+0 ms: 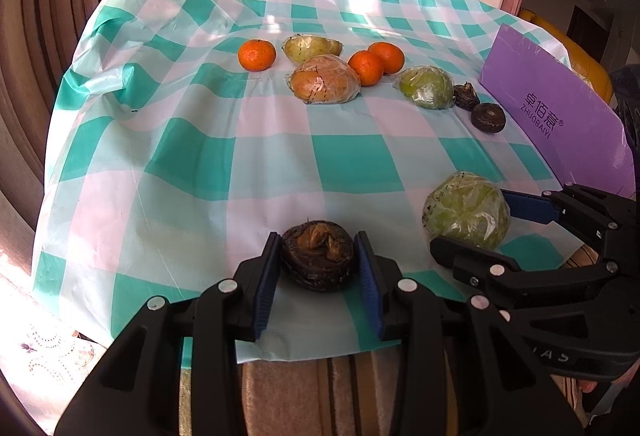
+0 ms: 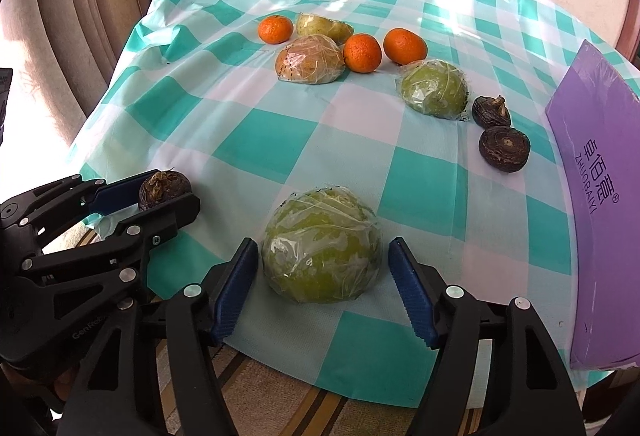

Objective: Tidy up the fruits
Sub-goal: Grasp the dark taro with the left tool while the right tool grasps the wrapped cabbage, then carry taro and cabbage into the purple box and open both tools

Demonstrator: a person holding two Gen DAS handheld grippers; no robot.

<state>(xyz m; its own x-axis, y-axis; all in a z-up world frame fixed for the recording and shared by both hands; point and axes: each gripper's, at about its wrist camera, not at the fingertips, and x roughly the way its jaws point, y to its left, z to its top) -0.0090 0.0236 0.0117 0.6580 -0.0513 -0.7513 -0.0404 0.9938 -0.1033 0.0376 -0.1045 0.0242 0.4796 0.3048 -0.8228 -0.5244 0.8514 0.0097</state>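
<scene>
My left gripper (image 1: pixel 318 270) is shut on a dark brown water chestnut (image 1: pixel 318 254) that rests on the checked cloth near the table's front edge; both blue pads (image 1: pixel 267 276) press its sides. The same gripper (image 2: pixel 172 192) and chestnut (image 2: pixel 164 187) show at the left of the right wrist view. My right gripper (image 2: pixel 324 272) stands open around a green fruit in plastic wrap (image 2: pixel 322 248), with a narrow gap at each pad (image 2: pixel 412 296). In the left wrist view this gripper (image 1: pixel 469 217) straddles the green fruit (image 1: pixel 466 210).
Farther back lie three oranges (image 2: pixel 362 52), a brownish wrapped fruit (image 2: pixel 310 58), a yellowish wrapped one (image 2: pixel 324 28), another green wrapped fruit (image 2: pixel 434 88) and two dark chestnuts (image 2: pixel 504 148). A purple box (image 2: pixel 600 196) stands along the right edge. Curtains hang at the left.
</scene>
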